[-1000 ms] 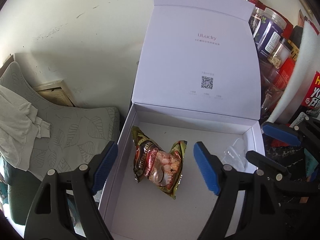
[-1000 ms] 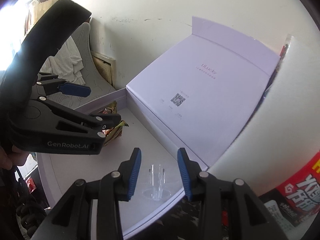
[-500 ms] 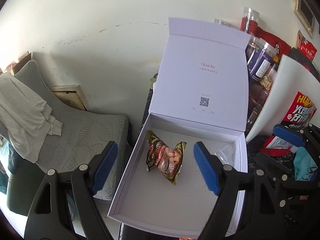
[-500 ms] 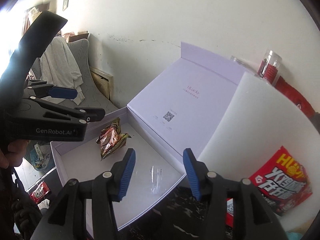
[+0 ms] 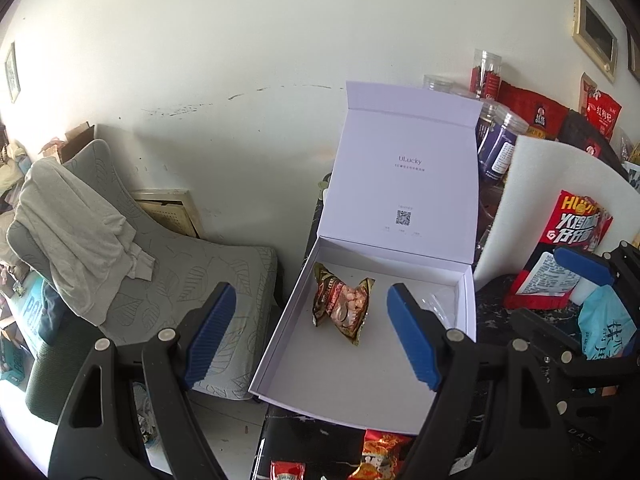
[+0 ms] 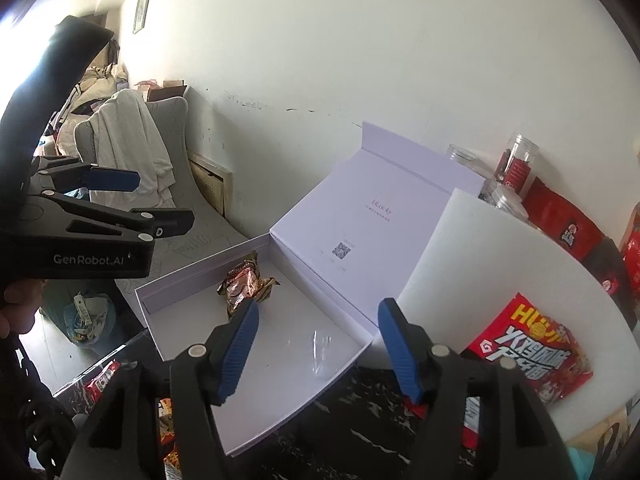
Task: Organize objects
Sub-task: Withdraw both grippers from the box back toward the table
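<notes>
- Both grippers have pulled back and up from the white hinged-lid cardboard box (image 5: 466, 300), which now looks smaller.
- Crinkled brown-and-gold foil snack packet (image 5: 342, 307) printed with pale nuts lies inside it, left of centre; a small clear plastic piece (image 6: 318, 346) lies apart.
- Left gripper (image 5: 310, 334) gapes wide, empty.
- Right gripper (image 6: 320, 344), fingers just been opening, holds nothing.
- Box sits on the black marbled worktop (image 6: 380, 412).
</notes>
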Tool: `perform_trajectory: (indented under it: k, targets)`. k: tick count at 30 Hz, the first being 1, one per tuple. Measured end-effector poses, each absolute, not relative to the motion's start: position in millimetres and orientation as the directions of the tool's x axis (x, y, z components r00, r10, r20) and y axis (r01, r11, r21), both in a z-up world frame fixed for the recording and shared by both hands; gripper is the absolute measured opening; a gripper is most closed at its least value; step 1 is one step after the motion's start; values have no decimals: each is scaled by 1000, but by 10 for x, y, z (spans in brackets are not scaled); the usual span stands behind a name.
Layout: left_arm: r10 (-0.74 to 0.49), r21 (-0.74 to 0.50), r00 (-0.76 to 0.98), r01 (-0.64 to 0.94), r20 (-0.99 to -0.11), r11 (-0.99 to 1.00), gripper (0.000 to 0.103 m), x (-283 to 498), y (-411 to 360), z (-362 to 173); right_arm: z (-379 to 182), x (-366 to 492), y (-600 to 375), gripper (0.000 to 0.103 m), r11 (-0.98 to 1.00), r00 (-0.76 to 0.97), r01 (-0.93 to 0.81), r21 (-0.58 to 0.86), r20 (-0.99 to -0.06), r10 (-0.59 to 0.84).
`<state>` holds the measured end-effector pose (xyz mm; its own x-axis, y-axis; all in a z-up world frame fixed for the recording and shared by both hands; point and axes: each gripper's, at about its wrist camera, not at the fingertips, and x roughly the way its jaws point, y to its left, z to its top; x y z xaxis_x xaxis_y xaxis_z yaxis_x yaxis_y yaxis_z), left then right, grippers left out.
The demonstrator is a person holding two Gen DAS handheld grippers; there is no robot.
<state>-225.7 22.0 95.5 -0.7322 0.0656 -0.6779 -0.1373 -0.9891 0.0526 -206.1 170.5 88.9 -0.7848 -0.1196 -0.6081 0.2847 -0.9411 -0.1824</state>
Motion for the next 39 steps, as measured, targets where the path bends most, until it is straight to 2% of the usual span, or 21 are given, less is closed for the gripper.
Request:
perform_trajectory:
  k: [10, 19, 39]
  targets:
    - [52, 66, -772, -120, -633, -991, 85, -1804, 166, 1204, 1116, -1639, 1670, 73, -944, -811, 272, -186, -572, -121]
    - [64, 45, -800, -113, -596, -993, 89, -1435, 130, 1353, 1255, -1310, 1701, 75, -952, -829, 253, -175, -546, -120]
    - [66, 34, -789, -110, -611, -993, 90, -769, 64, 1136, 1077, -645, 1645, 77, -956, -818, 255, -143, -559, -135]
